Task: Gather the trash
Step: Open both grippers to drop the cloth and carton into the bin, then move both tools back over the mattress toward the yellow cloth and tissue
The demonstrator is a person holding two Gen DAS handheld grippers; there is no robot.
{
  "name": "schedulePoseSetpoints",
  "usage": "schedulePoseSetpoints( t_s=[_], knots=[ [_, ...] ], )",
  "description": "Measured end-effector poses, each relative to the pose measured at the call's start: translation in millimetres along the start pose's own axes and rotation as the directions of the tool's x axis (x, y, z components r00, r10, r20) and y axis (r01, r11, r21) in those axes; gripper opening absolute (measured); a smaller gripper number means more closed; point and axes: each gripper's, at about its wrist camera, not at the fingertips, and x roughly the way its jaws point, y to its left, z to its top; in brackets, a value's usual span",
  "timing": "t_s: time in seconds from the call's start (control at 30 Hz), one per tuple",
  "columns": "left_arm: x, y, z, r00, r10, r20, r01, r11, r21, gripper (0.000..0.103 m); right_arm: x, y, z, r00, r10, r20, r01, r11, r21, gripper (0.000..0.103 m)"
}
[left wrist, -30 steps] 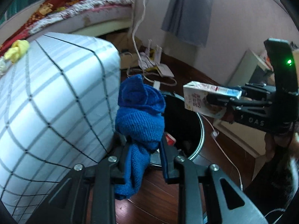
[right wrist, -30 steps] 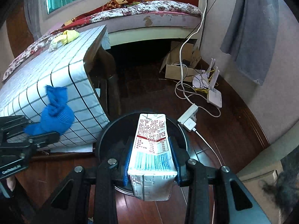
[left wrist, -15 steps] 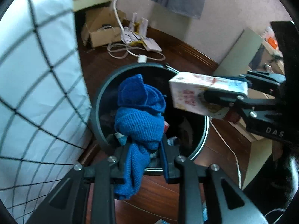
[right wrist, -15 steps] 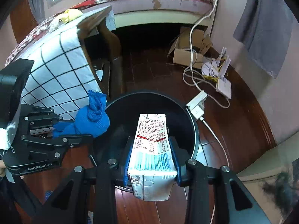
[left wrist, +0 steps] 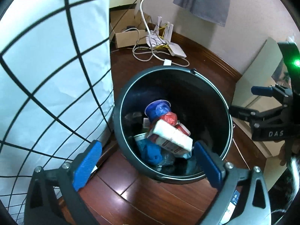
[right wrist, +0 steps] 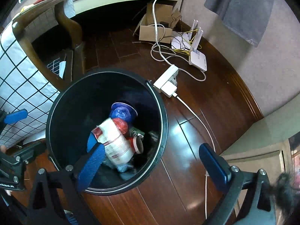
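Note:
A round black trash bin (left wrist: pixel 221 97) (right wrist: pixel 163 112) stands on the wooden floor. Inside lie a white milk carton (left wrist: pixel 171 137) (right wrist: pixel 114 140), a blue cloth (left wrist: pixel 150 151), a blue cup (left wrist: pixel 158 109) (right wrist: pixel 123 111) and other trash. My left gripper (left wrist: pixel 148 163) is open and empty, its blue pads spread over the bin's near rim. My right gripper (right wrist: pixel 153 163) is open and empty above the bin's near right rim. The right gripper also shows at the right edge of the left wrist view (left wrist: pixel 262 112).
A table with a white checked cloth (left wrist: pixel 46 65) (right wrist: pixel 16 78) stands left of the bin. A power strip (right wrist: pixel 166 80), cables, a white router (right wrist: pixel 196 60) and a cardboard box (left wrist: pixel 127 36) lie on the floor behind. A grey cloth (left wrist: pixel 204 0) hangs on the wall.
Both grippers opened over the bin. The blue cloth dropped out of the left gripper and the milk carton out of the right; both now lie in the bin.

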Motion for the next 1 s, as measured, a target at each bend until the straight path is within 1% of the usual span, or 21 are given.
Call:
schedulePoseSetpoints(
  t_s=[0.2, 0.43, 0.6, 0.77, 1.0],
  knots=[
    [-9.5, -1.1, 1.0, 1.0, 0.018, 0.02, -0.018, 1.0, 0.001, 0.099, -2.0, 4.9, -3.3, 1.0, -0.007, -0.001, 0.007, 1.0, -0.022, 0.102],
    [-19.9, -4.4, 0.7, 0.999, 0.03, 0.037, -0.03, 1.0, -0.001, 0.099, -11.2, 9.5, -6.8, 1.0, 0.001, 0.019, 0.0, 1.0, -0.028, 0.102],
    [-38.5, -5.5, -1.5, 0.997, 0.047, 0.064, -0.047, 0.999, 0.001, 0.099, -21.7, 11.7, -8.9, 0.999, 0.0, 0.041, 0.002, 0.999, -0.034, 0.102],
    [-57.0, -5.6, -5.3, 0.994, 0.065, 0.092, -0.064, 0.998, -0.01, 0.099, -39.4, 15.2, -9.2, 0.997, 0.001, 0.082, 0.001, 1.0, -0.027, 0.102],
    [-87.1, -1.4, -14.2, 0.986, 0.101, 0.133, -0.097, 0.995, -0.032, 0.099, -62.5, 28.7, -11.4, 0.992, 0.017, 0.129, -0.013, 1.0, -0.026, 0.102]
  ],
)
